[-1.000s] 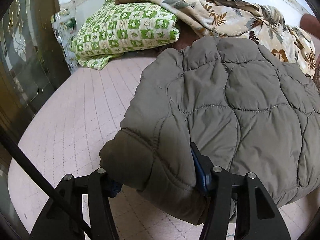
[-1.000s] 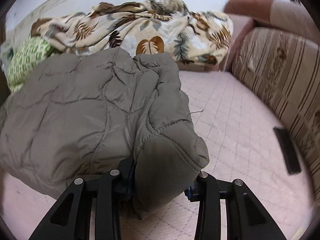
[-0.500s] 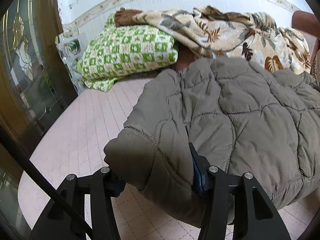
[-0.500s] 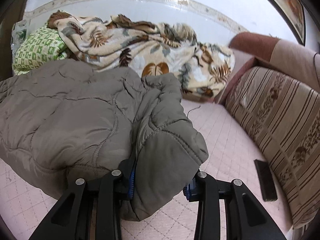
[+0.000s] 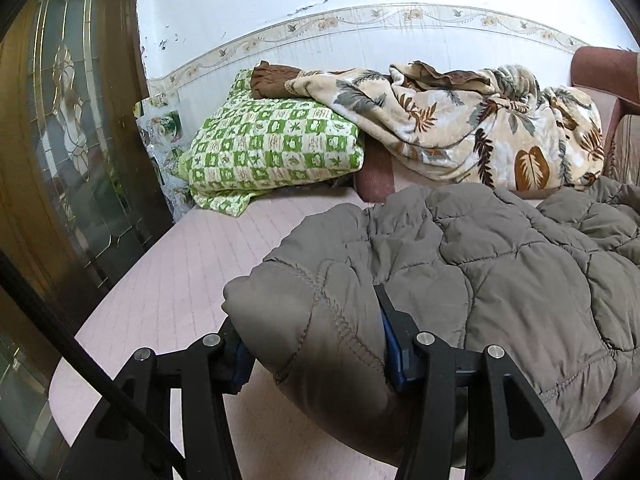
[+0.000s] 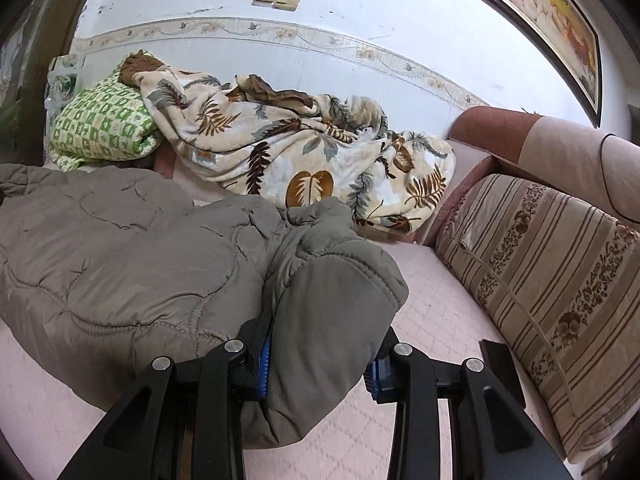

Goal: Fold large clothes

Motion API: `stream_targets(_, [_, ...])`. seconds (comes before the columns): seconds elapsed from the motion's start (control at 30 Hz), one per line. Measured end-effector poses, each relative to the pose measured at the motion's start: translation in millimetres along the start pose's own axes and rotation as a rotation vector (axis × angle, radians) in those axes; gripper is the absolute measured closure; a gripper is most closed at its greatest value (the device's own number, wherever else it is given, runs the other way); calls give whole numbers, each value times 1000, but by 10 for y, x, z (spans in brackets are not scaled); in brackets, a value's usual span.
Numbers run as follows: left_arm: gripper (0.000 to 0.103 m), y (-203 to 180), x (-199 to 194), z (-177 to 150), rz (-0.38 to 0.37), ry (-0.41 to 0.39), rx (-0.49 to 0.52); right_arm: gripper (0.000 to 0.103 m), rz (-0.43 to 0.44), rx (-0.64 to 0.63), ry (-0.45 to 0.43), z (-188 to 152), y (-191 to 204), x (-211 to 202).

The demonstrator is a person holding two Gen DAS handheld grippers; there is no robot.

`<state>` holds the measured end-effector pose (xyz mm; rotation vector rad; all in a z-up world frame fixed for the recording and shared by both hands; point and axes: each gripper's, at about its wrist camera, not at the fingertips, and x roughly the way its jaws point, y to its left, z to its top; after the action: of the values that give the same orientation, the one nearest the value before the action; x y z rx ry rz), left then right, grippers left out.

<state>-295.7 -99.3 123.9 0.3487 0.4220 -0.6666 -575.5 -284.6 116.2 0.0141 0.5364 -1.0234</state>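
Jacket point(image 5: 500, 280) has sunk lower; only right view shows striped cushion point(image 6: 560, 292).

1. Quilted jacket point(image 5: 500, 280): plain grey-brown.
2. Pillow point(image 5: 272, 148): green and cream checks.
3. Blanket point(image 5: 480, 128): cream with brown and grey leaf print.
4. Mattress point(image 5: 180, 280): pale pink, fine grid lines.
5. Cushion point(image 6: 540, 280): beige with brown floral stripes.
6. Gripper pads point(image 6: 264, 354): blue on black fingers.

White wall point(image 5: 280, 8) w/ floral border, striped sofa cushion point(image 6: 540, 280).
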Motion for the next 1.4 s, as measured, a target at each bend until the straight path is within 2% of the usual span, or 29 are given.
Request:
stream_targets(0.23, [52,101,-259,-312,-11,38,-17,66,11,24,8,-233,-15,-304])
stream_targets(0.5, [47,43,-194,-656,0,133,25,64,58,102,170,-546,-105,-57])
stream_targets(0.63, [42,74,-137,-770,-2,176,10,58,134,263,289,-741,-287,131])
stream_targets(0.7, [37,119,-123,-806,-12,193,-14,46,174,356,329,-828,-407,197])
stream_targets(0.8, [22,240,-97,-849,-1,224,-73,28,203,483,380,-958,-591,256])
stream_targets(0.97, [15,537,-81,-889,-46,270,-219,27,334,768,412,-1228,-937,219])
stream_targets(1.07, [13,744,-70,-923,-88,301,-331,26,353,820,406,-1293,-1009,132])
stream_targets(1.17, [13,894,-60,-960,-121,321,-423,26,345,850,390,-1337,-1060,35])
stream_targets(1.27, [13,991,-66,-967,-136,318,-485,26,291,867,348,-1317,-1147,-70])
stream_targets(1.33, [14,1060,-100,-963,-102,301,-518,26,214,895,331,-1340,-1253,-122])
stream_targets(1.4, [14,1110,-175,-938,-21,256,-519,26,144,875,289,-1291,-1318,-211])
